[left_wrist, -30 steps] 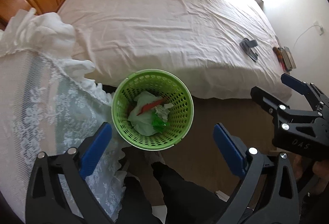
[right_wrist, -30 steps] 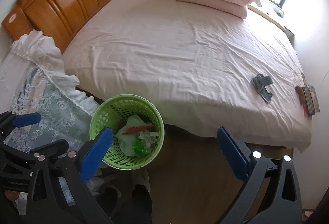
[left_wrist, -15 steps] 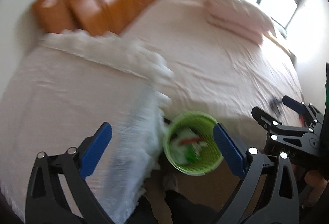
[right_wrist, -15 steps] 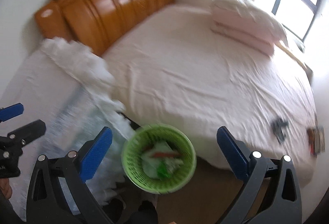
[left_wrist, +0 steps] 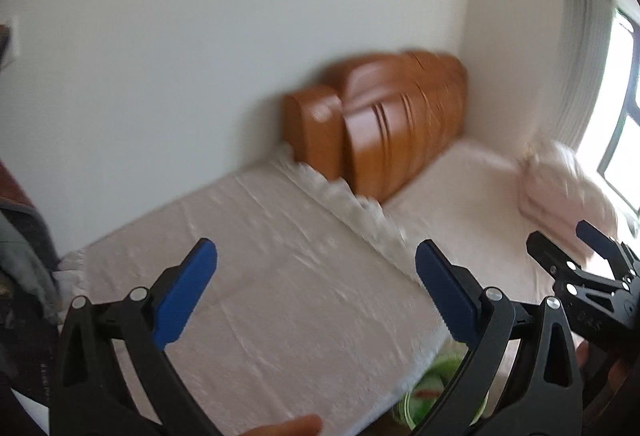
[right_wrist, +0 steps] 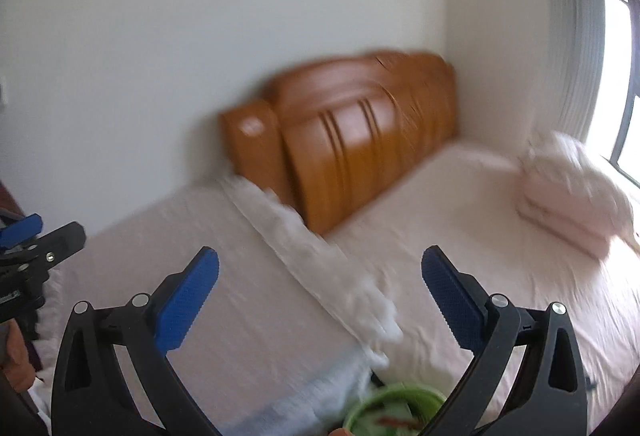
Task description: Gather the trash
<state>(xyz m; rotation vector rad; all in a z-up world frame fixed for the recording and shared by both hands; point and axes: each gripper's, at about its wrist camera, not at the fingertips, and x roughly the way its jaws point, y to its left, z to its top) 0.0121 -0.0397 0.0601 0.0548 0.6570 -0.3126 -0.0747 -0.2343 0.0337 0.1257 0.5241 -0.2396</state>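
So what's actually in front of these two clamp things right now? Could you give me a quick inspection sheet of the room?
Surface: white lace-covered surface beside the bed; nothing lies on it.
Job's things: green trash basket at the bottom edge, partly hidden, with trash inside.
Clutter: folded pink bedding on the bed; no loose trash seen.
Grippers: left hand-held gripper open, holding nothing; right hand-held gripper open, holding nothing.
Cables: nothing seen.
Surroundings: wooden headboard, plain wall, window on the right; both views are blurred.
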